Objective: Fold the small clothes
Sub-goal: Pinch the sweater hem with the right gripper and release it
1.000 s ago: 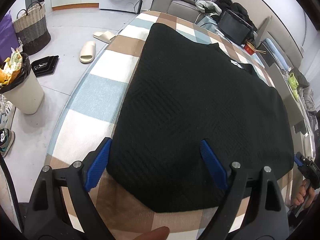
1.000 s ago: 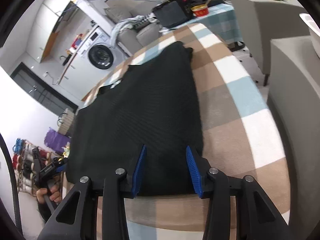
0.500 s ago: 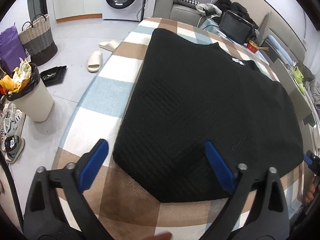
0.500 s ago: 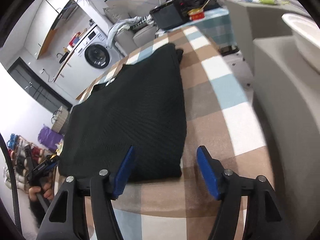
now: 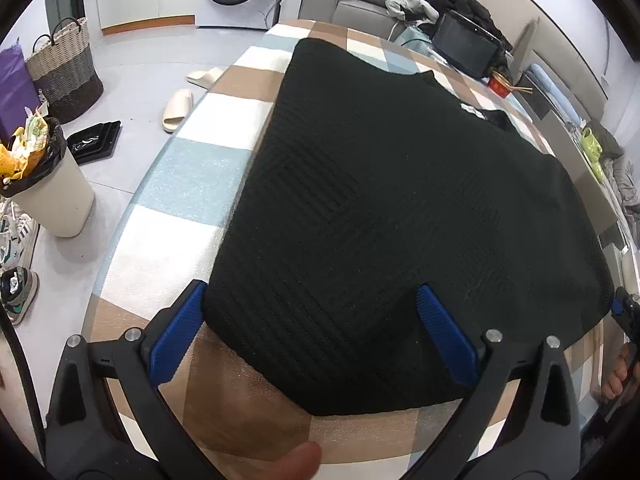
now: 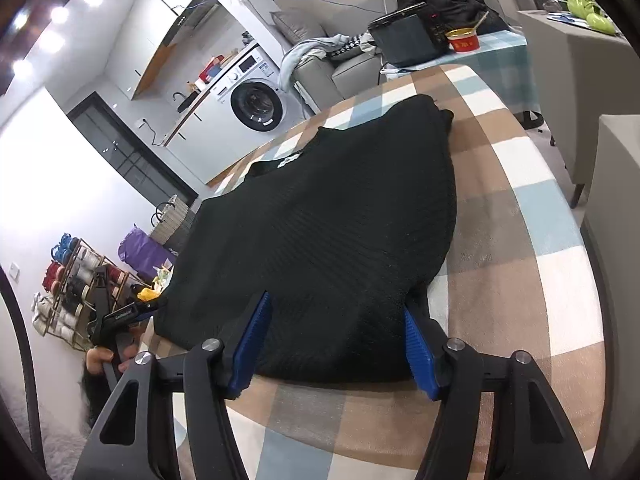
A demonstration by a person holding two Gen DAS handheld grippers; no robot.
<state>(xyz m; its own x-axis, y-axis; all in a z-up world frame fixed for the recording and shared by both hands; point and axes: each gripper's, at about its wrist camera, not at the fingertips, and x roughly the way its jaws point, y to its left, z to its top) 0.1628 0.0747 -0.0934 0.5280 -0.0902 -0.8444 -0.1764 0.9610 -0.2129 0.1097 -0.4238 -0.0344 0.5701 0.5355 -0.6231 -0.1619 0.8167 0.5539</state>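
The black knit sweater [image 5: 392, 216] is spread flat on the checked table [image 5: 180, 176]. Its near hem is straddled by the wide-open left gripper [image 5: 312, 332] and the closing right gripper [image 6: 336, 344]; only one layer could be pinched, skewing the fold.

The right gripper [image 5: 628, 320] barely pokes in at the edge of the left camera's picture, so from there you can't see how its jaws stand. The hand [image 5: 618, 376] under it is mostly cropped too, just a few fingers showing. Same deal the other way: the hand [image 6: 102, 362] on the left gripper [image 6: 150, 307] is half hidden behind the table edge [image 6: 160, 344]. The sweater [image 6: 320, 240] has a small white label [image 6: 289, 161] at the neck, way too tiny to read. Its near hem dips behind the blue pads [image 6: 252, 344], so whether they touch it, can't tell. A blurry fingertip [image 5: 296, 462] is cut off at the bottom.
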